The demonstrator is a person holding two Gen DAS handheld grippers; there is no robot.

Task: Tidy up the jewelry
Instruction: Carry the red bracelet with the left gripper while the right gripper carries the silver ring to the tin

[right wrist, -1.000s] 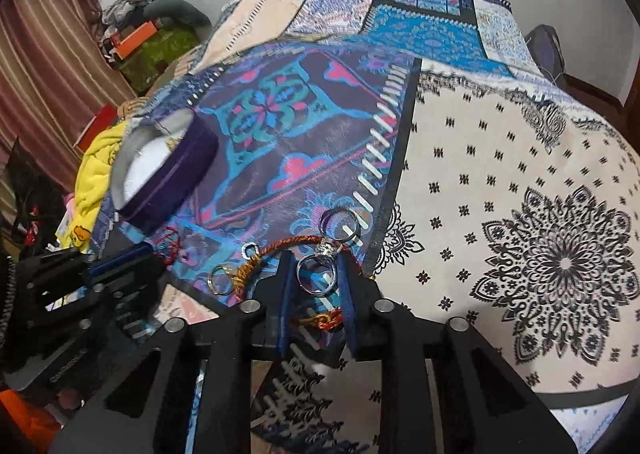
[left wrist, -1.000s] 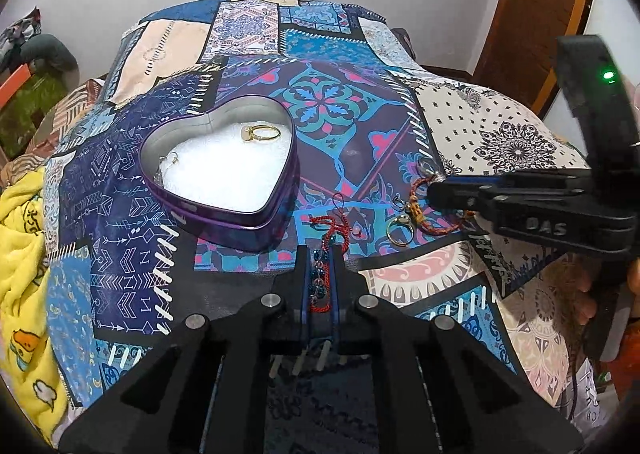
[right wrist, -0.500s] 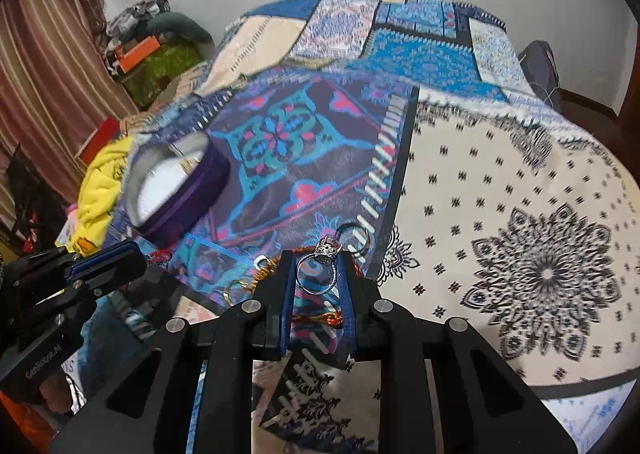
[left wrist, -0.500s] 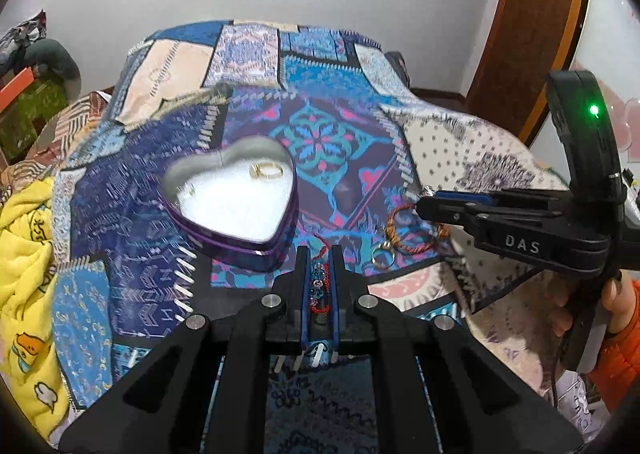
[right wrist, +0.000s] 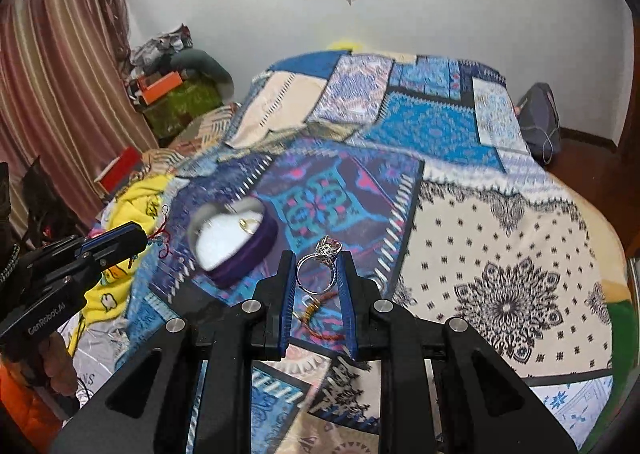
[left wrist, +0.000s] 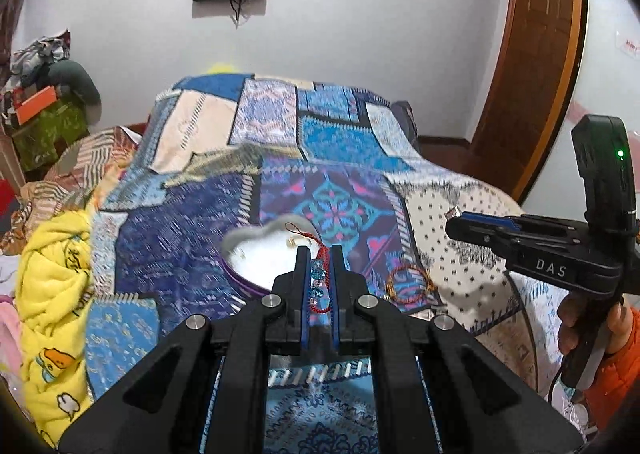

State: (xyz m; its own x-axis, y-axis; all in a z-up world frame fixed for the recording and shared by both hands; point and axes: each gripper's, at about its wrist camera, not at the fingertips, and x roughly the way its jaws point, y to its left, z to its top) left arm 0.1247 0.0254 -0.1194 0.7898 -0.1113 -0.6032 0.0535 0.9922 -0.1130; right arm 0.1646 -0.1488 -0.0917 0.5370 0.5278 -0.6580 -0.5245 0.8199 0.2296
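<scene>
Both tongs hang above the patchwork bedspread [right wrist: 500, 221], each with a catch. The left gripper [left wrist: 320, 260] is pressed onto a red cord bracelet with blue beads [left wrist: 319, 278], whose cord loops out ahead of the tips. The heart-shaped tin [left wrist: 256, 254] sits just beyond and slightly left of those tips, its white lining showing and its purple wall blurred. The right gripper [right wrist: 318, 268] pinches a silver ring with a stone setting [right wrist: 322, 266] between its blue pads, band upright and setting at the top. From there the tin [right wrist: 236, 250] lies ahead and to the left, with open quilt between it and the tips. To the right of those tips is wide cream quilt, running to where the bed edge drops off. Only the right wrist view shows a gold ring [right wrist: 248, 223] inside the tin near its far rim. Only the left view shows an orange-red bangle [left wrist: 408, 284] flat on the quilt, between the two tools and nearer its own tips. A yellow blanket [left wrist: 52, 274] bunches at the bed's left edge.
</scene>
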